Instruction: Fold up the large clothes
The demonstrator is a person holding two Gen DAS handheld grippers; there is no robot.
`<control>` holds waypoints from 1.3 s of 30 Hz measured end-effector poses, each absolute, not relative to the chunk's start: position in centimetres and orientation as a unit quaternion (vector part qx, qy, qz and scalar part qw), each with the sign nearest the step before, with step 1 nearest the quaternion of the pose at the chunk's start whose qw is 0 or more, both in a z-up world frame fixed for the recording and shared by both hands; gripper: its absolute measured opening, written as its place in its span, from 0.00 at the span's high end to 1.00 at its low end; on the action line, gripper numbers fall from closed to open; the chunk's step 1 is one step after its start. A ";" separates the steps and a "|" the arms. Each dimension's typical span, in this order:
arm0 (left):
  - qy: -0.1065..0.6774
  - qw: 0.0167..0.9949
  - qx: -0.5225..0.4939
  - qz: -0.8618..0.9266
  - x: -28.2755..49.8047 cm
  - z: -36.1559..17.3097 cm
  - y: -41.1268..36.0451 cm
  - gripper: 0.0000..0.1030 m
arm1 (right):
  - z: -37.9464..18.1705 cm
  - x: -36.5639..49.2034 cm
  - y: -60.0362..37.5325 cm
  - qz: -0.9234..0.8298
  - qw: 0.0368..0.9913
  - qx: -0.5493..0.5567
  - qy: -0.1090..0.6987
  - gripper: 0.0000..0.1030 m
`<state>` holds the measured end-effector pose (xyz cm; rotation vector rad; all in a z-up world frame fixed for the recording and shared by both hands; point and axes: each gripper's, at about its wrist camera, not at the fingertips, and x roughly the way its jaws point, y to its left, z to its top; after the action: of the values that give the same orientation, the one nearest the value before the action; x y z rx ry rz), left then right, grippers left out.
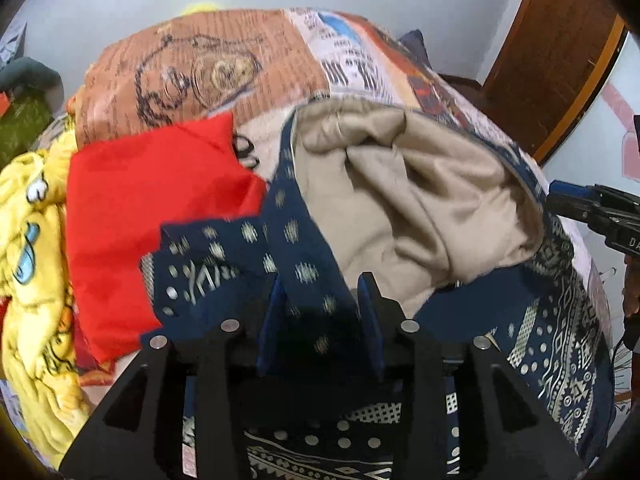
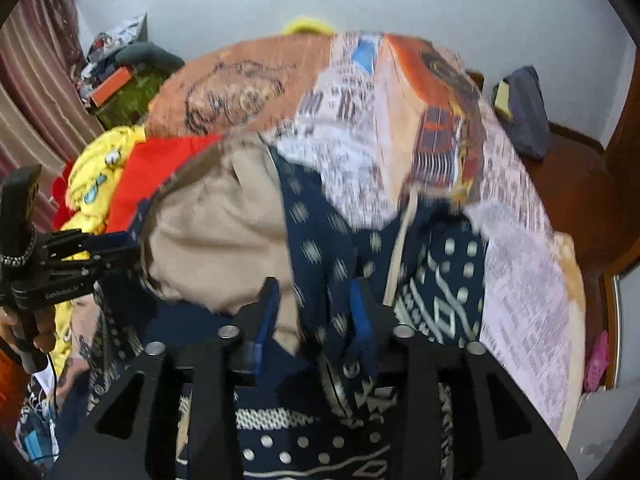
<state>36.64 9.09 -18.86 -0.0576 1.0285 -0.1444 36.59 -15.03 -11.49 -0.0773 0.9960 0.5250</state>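
1. A large navy-blue garment with a cream geometric print and a plain beige lining point(image 1: 404, 200) lies crumpled on a bed, its soft lining turned up in rounded folds.
2. The bed's cover is a printed sheet with newspaper text and orange cartoon panels point(image 1: 224, 68), smooth and domed by the lens.
3. A flat, bright red cloth point(image 1: 152, 208) lies on the left, beside a fuzzy yellow cartoon-print blanket point(image 1: 32, 248).
4. The left gripper point(image 1: 324, 300), black with blue fingers point(image 1: 276, 312), points steeply down at the garment. Its jaws stand partly apart, and a dotted navy strip of the garment runs between them; motion blur hides whether the pads press it.
5. The right gripper point(image 2: 314, 300), of the same build, also tilts steeply down. Its blue fingers point(image 2: 268, 308) are partly open around a hanging navy fold; contact is unclear.
6. From the right wrist, a hand point(image 2: 40, 328) grips the left tool's handle at the frame's left edge.
7. A dark wooden headboard point(image 1: 560, 48) curves behind the bed.
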 end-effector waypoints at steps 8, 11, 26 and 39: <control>0.467 0.882 -0.023 -0.061 40.1 -16.9 9.6 0.56 | -9.9 39.7 -12.0 0.270 0.853 -0.040 0.445 0.58; 0.473 0.878 -0.031 -0.061 42.2 -17.4 9.9 0.56 | -10.8 41.7 -10.4 0.276 0.844 -0.046 0.457 0.58; 0.505 0.861 -0.035 -0.049 48.5 -22.8 9.1 0.66 | -16.7 46.8 -9.3 0.278 0.806 -0.010 0.523 0.58; 0.439 0.892 -0.024 -0.101 44.1 -15.4 7.2 0.94 | -12.3 43.1 -10.5 0.296 0.827 0.008 0.479 0.90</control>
<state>44.12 7.21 -15.35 -0.0504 0.9111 -0.2097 43.09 -10.54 -12.28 0.0180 1.0168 0.6286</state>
